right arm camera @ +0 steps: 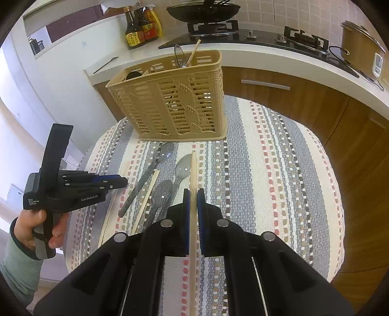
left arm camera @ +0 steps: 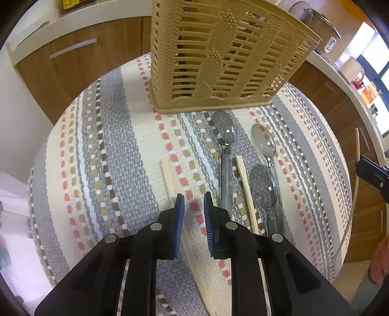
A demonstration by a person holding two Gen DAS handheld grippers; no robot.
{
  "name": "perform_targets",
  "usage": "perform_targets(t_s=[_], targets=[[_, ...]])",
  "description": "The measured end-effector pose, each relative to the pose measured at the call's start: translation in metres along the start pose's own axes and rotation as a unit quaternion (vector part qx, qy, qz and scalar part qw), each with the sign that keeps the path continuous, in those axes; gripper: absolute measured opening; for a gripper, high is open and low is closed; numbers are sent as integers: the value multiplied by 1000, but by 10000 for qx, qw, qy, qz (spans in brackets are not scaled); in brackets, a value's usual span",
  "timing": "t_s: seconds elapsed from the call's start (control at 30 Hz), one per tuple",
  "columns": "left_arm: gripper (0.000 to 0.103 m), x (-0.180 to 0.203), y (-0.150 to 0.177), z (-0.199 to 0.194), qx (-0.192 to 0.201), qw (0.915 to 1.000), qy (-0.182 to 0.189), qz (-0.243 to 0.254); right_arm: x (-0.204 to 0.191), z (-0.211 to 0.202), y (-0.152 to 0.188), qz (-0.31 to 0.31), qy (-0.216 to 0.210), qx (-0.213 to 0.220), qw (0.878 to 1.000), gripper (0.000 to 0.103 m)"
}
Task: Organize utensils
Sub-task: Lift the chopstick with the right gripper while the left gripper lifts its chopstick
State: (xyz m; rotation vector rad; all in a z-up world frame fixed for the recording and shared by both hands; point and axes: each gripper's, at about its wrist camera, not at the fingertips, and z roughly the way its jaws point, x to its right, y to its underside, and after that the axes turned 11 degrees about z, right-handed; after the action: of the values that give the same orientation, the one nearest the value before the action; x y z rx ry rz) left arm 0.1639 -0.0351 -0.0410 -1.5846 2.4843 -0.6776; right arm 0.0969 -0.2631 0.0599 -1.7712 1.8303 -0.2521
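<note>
A tan slotted basket stands at the far side of the striped cloth, with a few utensils upright in it. In front of it lie three grey spoons and a pale chopstick. My left gripper hovers low over another chopstick. That chopstick runs under the fingers, and the pads stand slightly apart without pressing on it. My right gripper is shut on a third chopstick, lifted above the cloth and pointing toward the basket.
The small round table has wooden cabinets close behind and to the right. On the white counter are sauce bottles, a hob with a wok and a lidded pot. A hand holds the left gripper.
</note>
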Motion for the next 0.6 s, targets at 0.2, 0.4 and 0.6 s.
perform_targets(t_s=[0.2,0.4,0.6], targets=[[23,-10,-3,-9,-8,9998,-173,-43,2,-1,-1,27,-59,11,10000,4],[6,-10,-4,2,-139,9989,-443,29,0,1,-1,4,-83,1,10000,4],[0,-9,-4,-7,343,9989,-324,-71,-1,-3,-2,15,-93,72,9999,4]])
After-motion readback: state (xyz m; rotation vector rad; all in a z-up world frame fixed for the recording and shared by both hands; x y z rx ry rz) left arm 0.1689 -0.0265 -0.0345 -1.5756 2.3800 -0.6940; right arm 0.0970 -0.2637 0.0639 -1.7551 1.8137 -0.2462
